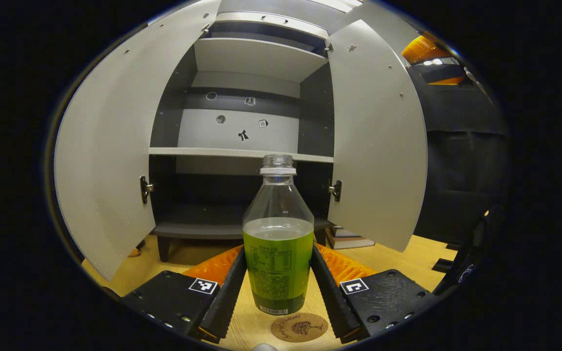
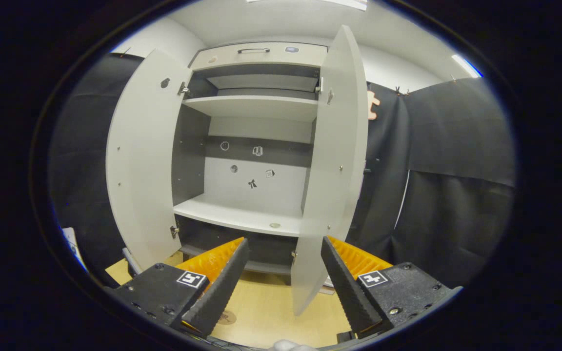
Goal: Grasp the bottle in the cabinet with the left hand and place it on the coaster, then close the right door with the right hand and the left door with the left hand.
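Note:
In the left gripper view, a clear uncapped bottle (image 1: pixel 278 243) with a green label and green liquid stands upright between my left gripper's (image 1: pixel 278 251) fingers, which press on both its sides. A round brown coaster (image 1: pixel 299 326) lies on the wooden surface just in front of the bottle's base; whether the bottle touches it I cannot tell. The grey cabinet (image 1: pixel 242 152) stands behind with its left door (image 1: pixel 110 156) and right door (image 1: pixel 378 146) wide open. In the right gripper view, my right gripper (image 2: pixel 285 241) is open and empty, facing the cabinet's right door (image 2: pixel 330 185), which is seen nearly edge-on.
The cabinet shelves (image 2: pixel 242 217) carry only a small round item (image 2: pixel 274 225). A stack of books (image 1: pixel 351 240) lies on the wooden surface under the right door. Black cloth walls (image 2: pixel 456 195) close in the right side.

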### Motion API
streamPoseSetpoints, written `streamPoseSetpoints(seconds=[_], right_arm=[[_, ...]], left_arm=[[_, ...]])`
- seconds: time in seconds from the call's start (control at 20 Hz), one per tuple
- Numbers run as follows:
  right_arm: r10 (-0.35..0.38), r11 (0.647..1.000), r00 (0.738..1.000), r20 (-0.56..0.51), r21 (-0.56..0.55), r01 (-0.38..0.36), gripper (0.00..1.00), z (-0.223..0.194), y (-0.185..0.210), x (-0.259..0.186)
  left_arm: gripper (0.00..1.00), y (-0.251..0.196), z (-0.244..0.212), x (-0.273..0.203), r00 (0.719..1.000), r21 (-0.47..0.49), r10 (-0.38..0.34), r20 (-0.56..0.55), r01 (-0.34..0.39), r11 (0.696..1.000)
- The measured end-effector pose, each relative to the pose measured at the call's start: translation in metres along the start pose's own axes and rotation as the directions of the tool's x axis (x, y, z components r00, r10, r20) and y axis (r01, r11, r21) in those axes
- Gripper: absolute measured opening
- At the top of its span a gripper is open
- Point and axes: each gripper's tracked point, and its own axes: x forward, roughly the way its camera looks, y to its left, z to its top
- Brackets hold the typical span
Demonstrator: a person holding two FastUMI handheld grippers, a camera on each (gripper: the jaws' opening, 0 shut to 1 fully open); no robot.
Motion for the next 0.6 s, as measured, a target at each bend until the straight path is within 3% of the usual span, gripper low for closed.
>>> streamPoseSetpoints(seconds=[0.3, 0.5, 0.6], right_arm=[[-0.005, 0.999, 1.0, -0.018, -0.036, 0.004, 0.98, -0.001, -0.001, -0.002], [0.009, 0.999, 1.0, -0.029, -0.05, -0.01, 0.98, -0.001, 0.004, 0.0], [0.02, 0.998, 0.999, -0.048, -0.055, -0.023, 0.98, -0.005, 0.007, 0.0]], left_arm=[[0.76, -0.024, -0.029, -0.005, 0.997, 0.009, -0.074, 0.029, 0.073, 0.997], [0.82, -0.03, -0.034, -0.008, 0.997, 0.0, -0.07, 0.045, 0.07, 0.998], [0.77, -0.032, -0.044, -0.007, 0.997, 0.03, -0.073, 0.032, 0.072, 0.997]])
